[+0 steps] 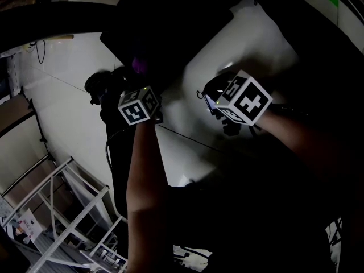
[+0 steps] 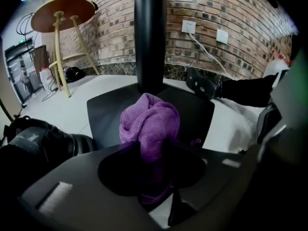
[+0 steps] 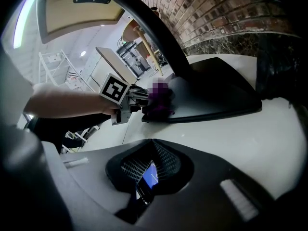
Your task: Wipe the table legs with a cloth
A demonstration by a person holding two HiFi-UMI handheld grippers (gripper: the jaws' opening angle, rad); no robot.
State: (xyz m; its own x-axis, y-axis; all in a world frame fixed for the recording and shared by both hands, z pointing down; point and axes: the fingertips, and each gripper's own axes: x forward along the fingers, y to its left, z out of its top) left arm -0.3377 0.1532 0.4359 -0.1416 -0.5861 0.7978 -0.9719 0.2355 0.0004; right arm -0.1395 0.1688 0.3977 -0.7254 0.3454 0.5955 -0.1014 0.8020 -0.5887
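Observation:
A purple cloth (image 2: 150,124) is bunched between the jaws of my left gripper (image 2: 154,153), which is shut on it. The cloth rests on the black square base (image 2: 103,112), just in front of the black table post (image 2: 150,32). In the right gripper view the left gripper (image 3: 129,100) presses the cloth (image 3: 159,97) against the base's edge (image 3: 216,100), at the foot of the post (image 3: 149,28). My right gripper (image 3: 147,182) hovers over the pale floor, back from the base, its jaws together with nothing in them. The head view is dark; both marker cubes (image 1: 138,106) (image 1: 245,98) show.
A round wooden table (image 2: 62,8) on pale legs stands at the back left, by a brick wall with sockets (image 2: 188,26) and a cable. A black shoe (image 2: 202,85) lies right of the post. A black bag (image 2: 33,141) sits left. A white metal rack (image 1: 62,209) stands nearby.

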